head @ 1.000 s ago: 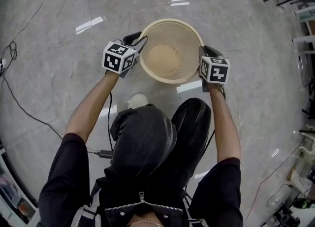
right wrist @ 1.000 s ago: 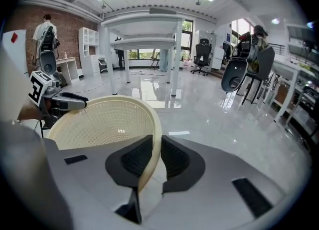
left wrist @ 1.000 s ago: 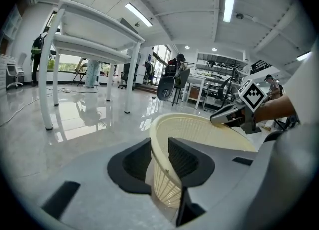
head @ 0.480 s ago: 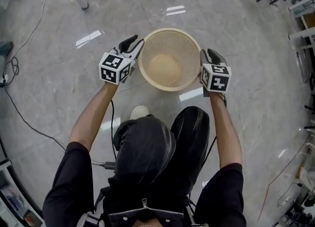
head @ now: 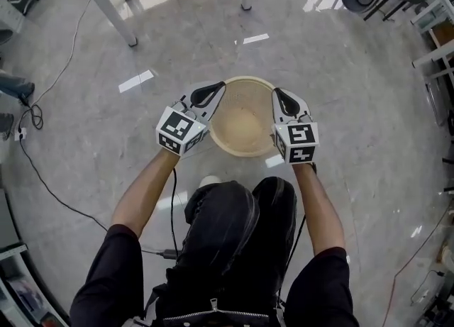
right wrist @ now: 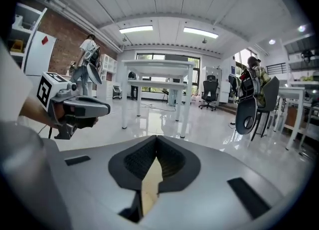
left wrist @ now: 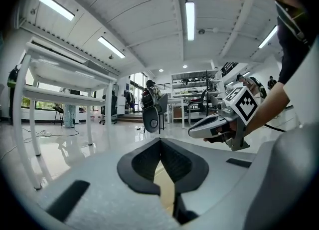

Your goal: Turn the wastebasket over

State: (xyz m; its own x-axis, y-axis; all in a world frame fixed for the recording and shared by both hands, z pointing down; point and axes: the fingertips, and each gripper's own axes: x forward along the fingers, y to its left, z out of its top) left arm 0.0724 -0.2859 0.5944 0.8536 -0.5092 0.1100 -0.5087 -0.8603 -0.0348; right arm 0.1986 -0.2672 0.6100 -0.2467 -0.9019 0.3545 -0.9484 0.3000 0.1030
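Your left gripper (head: 211, 93) and right gripper (head: 281, 98) fingers just clamped shut on opposite rims of the wastebasket (head: 242, 128), mid-frame, mouth up. Grasp done; flip not yet started.

1. The wastebasket (head: 245, 116) looks like cream plastic; its wall is a fine open mesh with a matt finish.
2. The floor (head: 355, 70) is grey marbled stone or tile, polished to a high gloss, with lamp glare on it.
3. The left gripper (head: 217, 89) and right gripper (head: 277, 94) have smooth, matt grey plastic shells. Their pads (left wrist: 144, 166) are black, finely ribbed and rubbery.
4. Each marker cube (head: 181, 131) is matt white with black print.
5. The trousers (head: 220, 226), lower centre, are black with a leathery sheen.
6. The table leg (head: 113, 13), upper left, looks like smooth white-painted metal.
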